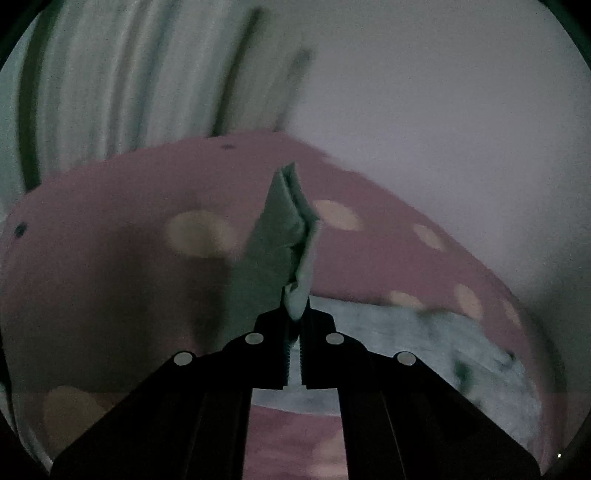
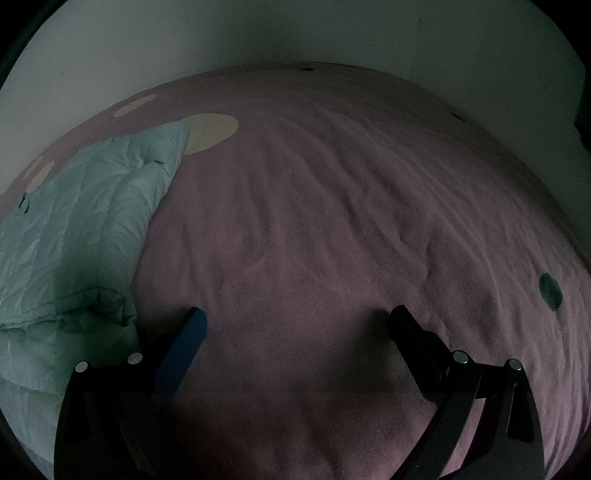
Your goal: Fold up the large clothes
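Pink bedspread (image 2: 314, 221) with pale dots covers the one bed, against a plain wall (image 2: 258, 33). One pale green garment (image 2: 85, 221) lies along the bed's left edge. Left gripper (image 1: 295, 314) is clenched on a folded edge of that garment, lifted clear of the bedspread. Right gripper (image 2: 295, 325) is spread wide, empty, over bare bedspread.
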Motion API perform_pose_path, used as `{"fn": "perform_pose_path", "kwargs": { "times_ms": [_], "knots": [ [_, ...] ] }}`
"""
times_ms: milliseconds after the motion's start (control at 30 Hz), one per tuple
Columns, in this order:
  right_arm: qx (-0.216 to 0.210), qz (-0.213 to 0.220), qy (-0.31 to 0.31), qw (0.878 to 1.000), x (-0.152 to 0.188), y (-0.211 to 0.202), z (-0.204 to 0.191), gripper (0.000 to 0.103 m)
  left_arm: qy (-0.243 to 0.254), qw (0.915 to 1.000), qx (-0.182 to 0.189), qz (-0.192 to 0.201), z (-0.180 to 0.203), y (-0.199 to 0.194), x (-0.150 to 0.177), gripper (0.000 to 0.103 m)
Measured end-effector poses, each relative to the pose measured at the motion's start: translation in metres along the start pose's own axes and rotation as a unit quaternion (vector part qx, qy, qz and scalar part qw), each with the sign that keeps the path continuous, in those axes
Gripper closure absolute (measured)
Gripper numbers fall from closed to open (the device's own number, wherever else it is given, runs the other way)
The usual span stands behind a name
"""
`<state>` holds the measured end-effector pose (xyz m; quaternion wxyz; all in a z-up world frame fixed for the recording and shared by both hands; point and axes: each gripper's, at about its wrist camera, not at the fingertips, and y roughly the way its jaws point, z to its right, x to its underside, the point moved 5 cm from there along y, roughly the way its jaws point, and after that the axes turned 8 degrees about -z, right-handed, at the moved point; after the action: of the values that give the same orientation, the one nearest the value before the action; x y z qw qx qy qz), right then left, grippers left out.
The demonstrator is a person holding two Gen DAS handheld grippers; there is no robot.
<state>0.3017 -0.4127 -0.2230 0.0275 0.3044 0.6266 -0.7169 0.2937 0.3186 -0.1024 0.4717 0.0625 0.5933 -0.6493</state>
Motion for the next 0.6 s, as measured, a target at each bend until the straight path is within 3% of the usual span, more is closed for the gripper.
{"fn": "perform_pose_path", "kwargs": {
  "times_ms": [100, 233, 433, 600],
  "knots": [
    [-0.001, 0.0, 0.002, 1.0, 0.004, -0.003, 0.003, 0.005, 0.052, 0.9979, 0.037, -0.002, 0.07, -0.008, 0.016, 0.099],
    [-0.004, 0.0, 0.003, 1.0, 0.004, -0.002, 0.004, 0.005, 0.118, 0.9888, 0.09, -0.015, 0.164, -0.013, 0.049, 0.099],
    [-0.005, 0.001, 0.006, 1.0, 0.005, -0.003, 0.004, 0.005, 0.193, 0.9718, 0.126, -0.047, 0.268, -0.003, 0.104, 0.099],
    [-0.005, 0.001, 0.006, 1.0, 0.005, -0.002, 0.004, 0.005, 0.24, 0.9581, 0.134, -0.081, 0.326, 0.017, 0.148, 0.099]
  ]
}}
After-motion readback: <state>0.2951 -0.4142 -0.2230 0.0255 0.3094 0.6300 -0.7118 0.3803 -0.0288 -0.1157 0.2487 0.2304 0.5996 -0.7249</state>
